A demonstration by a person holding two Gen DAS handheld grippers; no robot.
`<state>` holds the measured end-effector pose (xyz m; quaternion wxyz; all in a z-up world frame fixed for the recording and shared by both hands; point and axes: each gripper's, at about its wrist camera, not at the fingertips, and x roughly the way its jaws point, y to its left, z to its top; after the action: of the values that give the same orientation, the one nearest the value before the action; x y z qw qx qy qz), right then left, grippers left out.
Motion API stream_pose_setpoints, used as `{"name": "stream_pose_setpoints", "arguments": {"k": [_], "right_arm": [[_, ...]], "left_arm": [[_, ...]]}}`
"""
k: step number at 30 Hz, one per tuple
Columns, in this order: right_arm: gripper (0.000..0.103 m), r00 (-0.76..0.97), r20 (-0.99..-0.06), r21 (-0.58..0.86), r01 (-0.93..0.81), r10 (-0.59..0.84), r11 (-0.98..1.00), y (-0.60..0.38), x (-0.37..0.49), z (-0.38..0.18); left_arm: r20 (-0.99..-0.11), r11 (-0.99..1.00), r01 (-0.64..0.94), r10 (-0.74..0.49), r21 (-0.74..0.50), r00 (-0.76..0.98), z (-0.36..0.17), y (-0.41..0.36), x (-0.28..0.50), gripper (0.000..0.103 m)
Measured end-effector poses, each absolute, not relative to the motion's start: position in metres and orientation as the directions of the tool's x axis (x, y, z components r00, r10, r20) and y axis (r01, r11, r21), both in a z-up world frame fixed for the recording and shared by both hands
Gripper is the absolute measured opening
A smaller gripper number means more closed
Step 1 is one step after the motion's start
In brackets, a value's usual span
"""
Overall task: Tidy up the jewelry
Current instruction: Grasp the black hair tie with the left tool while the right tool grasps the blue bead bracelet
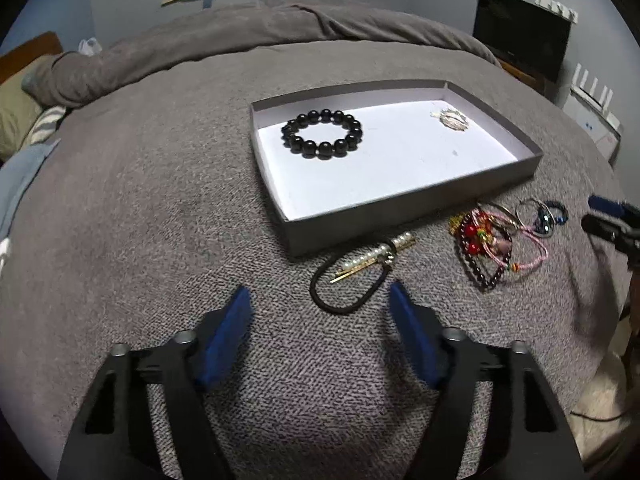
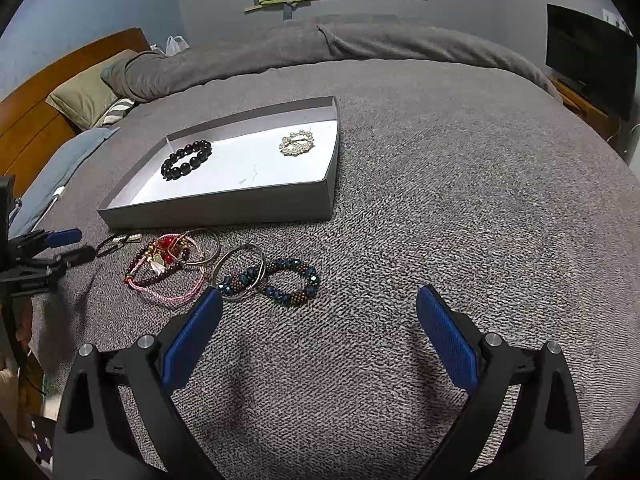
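A shallow grey box (image 1: 404, 216) (image 2: 224, 212) with a white floor lies on the bed. In it are a black bead bracelet (image 1: 322, 133) (image 2: 186, 159) and a pearl brooch (image 1: 451, 119) (image 2: 297, 144). In front of the box lie a black hair tie (image 1: 348, 282) with a pearl hair clip (image 1: 376, 257), a tangle of red, pink and dark bead bracelets (image 1: 490, 246) (image 2: 166, 270), silver bangles (image 2: 240, 272) and a blue bead bracelet (image 2: 290, 282). My left gripper (image 1: 320, 304) is open just short of the hair tie. My right gripper (image 2: 320, 312) is open beside the blue bracelet.
The grey blanket (image 2: 440, 200) covers the bed, with a bunched duvet (image 1: 240, 36) and pillows (image 2: 88, 96) at the far side. A dark TV (image 2: 588, 60) stands at the right. Each gripper shows in the other's view, the right (image 1: 612, 220) and the left (image 2: 48, 252).
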<state>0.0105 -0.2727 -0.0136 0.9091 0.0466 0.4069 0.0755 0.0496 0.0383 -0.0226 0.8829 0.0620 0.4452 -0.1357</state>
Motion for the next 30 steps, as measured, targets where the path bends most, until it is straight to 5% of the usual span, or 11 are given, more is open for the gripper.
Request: {"name": "stream_pose_setpoints", "arguments": {"k": [4, 9, 13, 19, 27, 30], "right_arm": [[0.096, 0.657, -0.733, 0.144, -0.105, 0.178, 0.984, -0.272, 0.01, -0.013], [0.093, 0.662, -0.728, 0.138, -0.114, 0.179, 0.984, -0.272, 0.009, -0.012], [0.077, 0.661, -0.733, 0.12, -0.107, 0.161, 0.987, -0.271, 0.01, -0.015], [0.047, 0.643, -0.748, 0.135, -0.097, 0.166, 0.986, -0.273, 0.018, -0.02], [0.042, 0.624, -0.762, 0.144, -0.1, 0.174, 0.985, -0.27, 0.031, -0.026], [0.03, 0.614, -0.77, 0.137, -0.106, 0.174, 0.985, -0.266, 0.034, -0.027]], "left_arm": [[-0.822, 0.96, 0.277, -0.184, -0.033, 0.539, -0.029, 0.041, 0.059, 0.036], [-0.833, 0.96, 0.277, -0.179, -0.032, 0.524, -0.037, 0.039, 0.067, 0.024], [-0.842, 0.95, 0.313, -0.17, -0.002, 0.512, -0.044, 0.031, 0.066, 0.011], [-0.838, 0.949, 0.317, -0.163, 0.013, 0.521, -0.042, 0.035, 0.059, 0.004], [-0.81, 0.962, 0.272, -0.141, 0.023, 0.57, -0.022, 0.057, 0.049, 0.004], [-0.797, 0.966, 0.257, -0.141, 0.019, 0.587, -0.013, 0.063, 0.047, 0.004]]}}
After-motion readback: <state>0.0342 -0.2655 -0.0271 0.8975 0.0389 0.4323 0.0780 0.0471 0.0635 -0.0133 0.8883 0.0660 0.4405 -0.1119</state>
